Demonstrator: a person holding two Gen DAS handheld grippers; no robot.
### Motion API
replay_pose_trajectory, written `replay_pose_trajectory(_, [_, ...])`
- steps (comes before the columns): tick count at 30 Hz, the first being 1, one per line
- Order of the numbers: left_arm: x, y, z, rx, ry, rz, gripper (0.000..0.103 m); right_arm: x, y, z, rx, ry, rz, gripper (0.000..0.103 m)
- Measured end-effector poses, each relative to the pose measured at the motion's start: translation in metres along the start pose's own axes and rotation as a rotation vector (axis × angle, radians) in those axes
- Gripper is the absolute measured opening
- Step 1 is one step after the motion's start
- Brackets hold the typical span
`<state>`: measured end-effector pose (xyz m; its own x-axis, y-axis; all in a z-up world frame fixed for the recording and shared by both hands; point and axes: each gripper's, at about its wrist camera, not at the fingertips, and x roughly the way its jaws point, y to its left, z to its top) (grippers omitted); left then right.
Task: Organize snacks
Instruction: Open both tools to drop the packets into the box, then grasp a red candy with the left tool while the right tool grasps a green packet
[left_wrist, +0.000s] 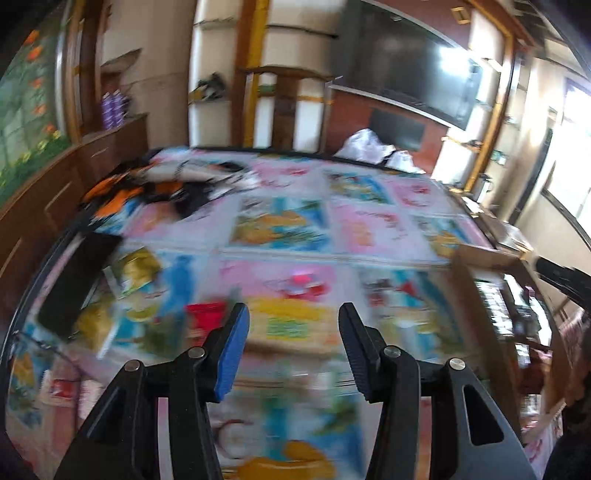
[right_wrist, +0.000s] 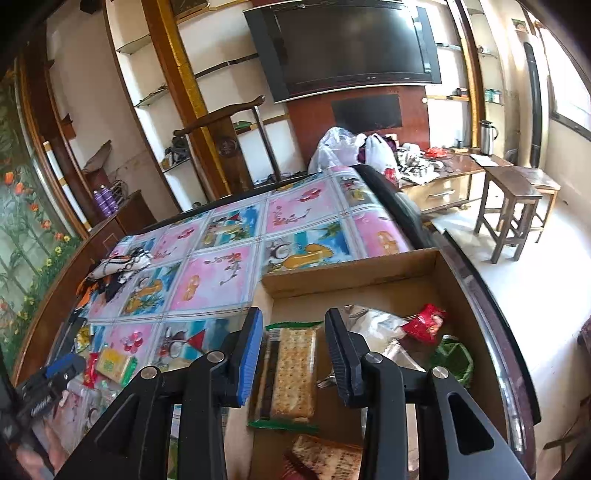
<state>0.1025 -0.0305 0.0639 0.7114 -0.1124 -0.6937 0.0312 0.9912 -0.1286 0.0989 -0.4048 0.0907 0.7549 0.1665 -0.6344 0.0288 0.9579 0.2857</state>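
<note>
Right gripper hangs over the cardboard box, jaws apart and clamped on nothing, the cracker packet lying flat in the box directly below. Risk here: a low pass could snag that packet's green edge and drag it back out. Left gripper, jaws apart and empty too, is over the tablecloth left of the box (badly blurred view), so a hasty grab may miss the red snack. More loose snacks wait left of the box: small, crinkly, bright wrappers.
</note>
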Motion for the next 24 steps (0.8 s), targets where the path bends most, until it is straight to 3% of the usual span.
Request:
replay_pose_trajectory(7, [0.025, 0.049, -0.004, -0.102, 0.127, 0.068, 0.050, 0.004, 0.031, -0.009, -0.102, 0.010, 0.025, 0.040])
replay_pose_trajectory(13, [0.043, 0.042, -0.011, -0.037, 0.185, 0.134, 0.050, 0.004, 0.035, -0.013, -0.119, 0.014, 0.029, 0.043])
replay_pose_trajectory(18, [0.054, 0.048, -0.012, -0.038, 0.188, 0.175, 0.049, 0.002, 0.042, -0.014, -0.142, 0.008, 0.057, 0.043])
replay_pose_trajectory(20, [0.057, 0.050, -0.012, -0.046, 0.187, 0.181, 0.043, 0.001, 0.049, -0.016, -0.161, 0.014, 0.098, 0.043])
replay_pose_trajectory(22, [0.057, 0.051, -0.011, -0.049, 0.172, 0.191, 0.027, 0.005, 0.058, -0.021, -0.183, 0.061, 0.170, 0.044])
replay_pose_trajectory(24, [0.057, 0.052, -0.011, -0.058, 0.165, 0.188, 0.022, 0.009, 0.071, -0.028, -0.223, 0.117, 0.217, 0.051])
